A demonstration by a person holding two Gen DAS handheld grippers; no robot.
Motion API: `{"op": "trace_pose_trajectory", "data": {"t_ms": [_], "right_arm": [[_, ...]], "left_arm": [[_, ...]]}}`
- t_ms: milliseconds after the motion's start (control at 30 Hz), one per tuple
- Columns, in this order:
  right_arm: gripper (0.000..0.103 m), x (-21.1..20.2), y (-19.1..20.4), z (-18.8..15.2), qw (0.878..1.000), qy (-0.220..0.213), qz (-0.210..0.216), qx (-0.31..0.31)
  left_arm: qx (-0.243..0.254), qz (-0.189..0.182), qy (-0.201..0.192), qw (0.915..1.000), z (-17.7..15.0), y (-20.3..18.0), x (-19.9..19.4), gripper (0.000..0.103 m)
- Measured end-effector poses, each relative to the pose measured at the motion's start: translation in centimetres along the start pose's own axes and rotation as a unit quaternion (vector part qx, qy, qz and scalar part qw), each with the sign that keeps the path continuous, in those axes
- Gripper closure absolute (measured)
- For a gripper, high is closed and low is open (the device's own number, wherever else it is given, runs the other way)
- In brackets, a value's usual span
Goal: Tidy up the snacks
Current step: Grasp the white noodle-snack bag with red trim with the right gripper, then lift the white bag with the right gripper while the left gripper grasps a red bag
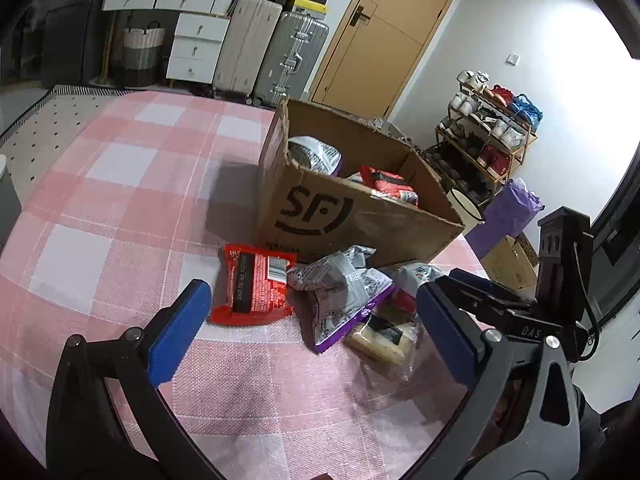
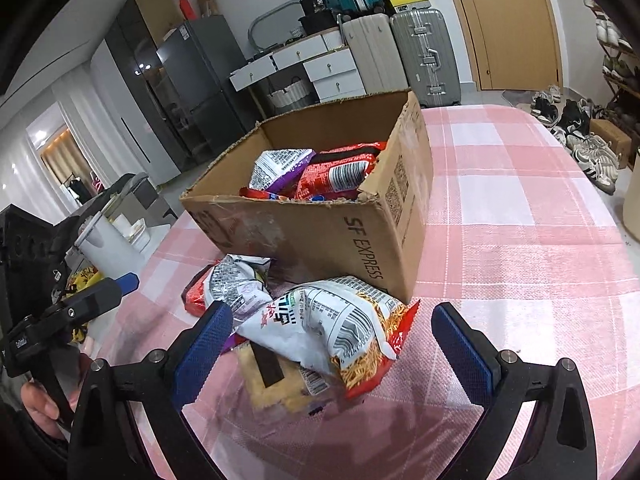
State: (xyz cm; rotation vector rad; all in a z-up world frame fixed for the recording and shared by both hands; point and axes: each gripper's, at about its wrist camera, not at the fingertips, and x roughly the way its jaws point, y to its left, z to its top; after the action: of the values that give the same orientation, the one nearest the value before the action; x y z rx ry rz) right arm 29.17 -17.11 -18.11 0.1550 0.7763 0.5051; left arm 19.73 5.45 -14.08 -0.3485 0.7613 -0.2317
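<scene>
Left gripper point(image 1: 312, 320): jaws spread wide, blue pads bare, holding and touching nothing. Right gripper point(image 2: 332, 344): likewise spread wide and empty, hovering above the pile.

Count on the pink checked tablecloth point(image 1: 120, 208): one cardboard box point(image 1: 360, 216) marked SF, open at the top, and a loose pile of snack packets just in front of it. Outside the box at least four packets can be told apart: one red packet point(image 1: 256, 290) lying flat, one grey-and-purple packet point(image 1: 340, 300), one white-and-red noodle-print packet point(image 2: 340, 332) and one clear-wrapped pack of pale biscuits point(image 2: 276, 384) beneath it. A further red-and-silver packet point(image 2: 224, 284) lies against the box wall; an exact total cannot be fixed, since the packets overlap. Inside the box several packets show, red and purple-silver ones among them point(image 2: 320, 172).

Position: in the left wrist view the red packet lies just ahead of the left finger, the grey-and-purple packet between the two pads. In the right wrist view the noodle-print packet sits between the pads, its edge close by the left-hand pad; contact cannot be confirmed.
</scene>
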Motion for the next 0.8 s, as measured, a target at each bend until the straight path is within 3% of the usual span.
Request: {"op": "trace_pose_trajectory", "data": {"t_ms": [267,633,733,800], "right_arm": [[0.004,2.3,-0.6,-0.1,0.999,0.023,0.011,0.019],[0.032,2.7,-0.4,-1.1,0.999,0.040,0.000,0.010],[0.051,2.7,-0.1,-1.7,0.999,0.044,-0.002,-0.001],[0.051,2.8,0.0,-2.2,0.999,0.045,-0.005,-0.004]], "left_arm": [[-0.009,-0.001,0.007,0.9999,-0.1,1.1,1.0,0.001],[-0.016,0.000,0.007,0.9998,-0.5,1.5,0.8,0.001],[-0.015,0.000,0.005,0.9999,-0.6,1.4,0.4,0.001],[-0.015,-0.001,0.004,0.9999,-0.7,1.5,0.1,0.001]]}}
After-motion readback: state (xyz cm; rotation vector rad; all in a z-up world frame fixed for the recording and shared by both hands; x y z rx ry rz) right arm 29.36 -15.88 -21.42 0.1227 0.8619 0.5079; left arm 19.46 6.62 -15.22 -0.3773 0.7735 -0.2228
